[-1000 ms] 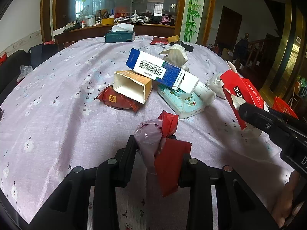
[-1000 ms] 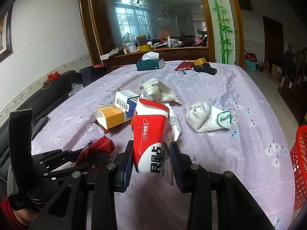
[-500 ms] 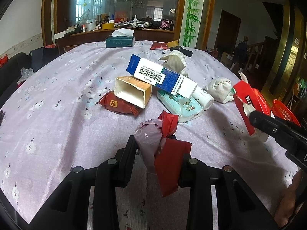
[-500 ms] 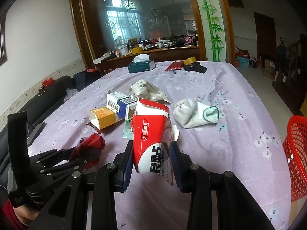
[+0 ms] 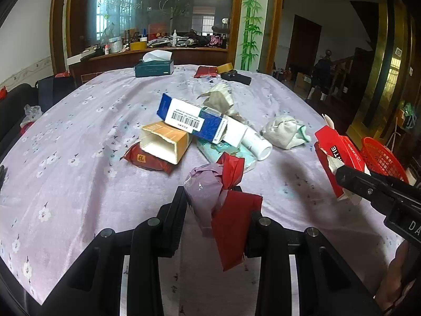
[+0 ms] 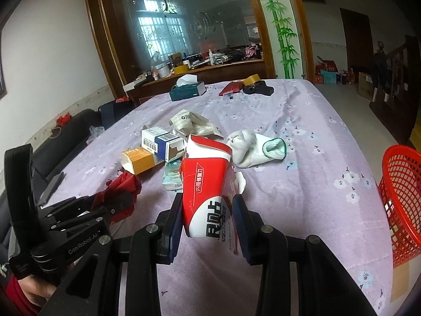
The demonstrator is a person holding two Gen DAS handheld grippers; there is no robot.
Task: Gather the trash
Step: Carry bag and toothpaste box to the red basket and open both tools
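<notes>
My left gripper [image 5: 214, 200] is shut on a crumpled red and pale plastic wrapper [image 5: 223, 200], held above the purple tablecloth [image 5: 79, 158]. My right gripper [image 6: 208, 208] is shut on a torn red and white carton [image 6: 205, 184]; the carton also shows in the left wrist view [image 5: 339, 152]. A red mesh basket [image 6: 402, 197] stands off the table's right edge. A pile of trash lies mid-table: a blue and white box [image 5: 194, 118], an orange box [image 5: 164, 144], a red packet [image 5: 147, 159], a teal tissue pack [image 5: 226, 152] and a white sock [image 5: 284, 131].
A crumpled paper bag [image 5: 221, 100] lies behind the pile. A green tissue box [image 5: 154, 68], a red pouch [image 5: 206, 71], a tape roll [image 5: 225, 67] and a black item [image 5: 236, 77] sit at the far edge. A dark sofa [image 6: 65, 137] runs along the left.
Both grippers have drawn back and risen a little with their loads. The right gripper has shifted right, so the red basket shows larger in its view.
</notes>
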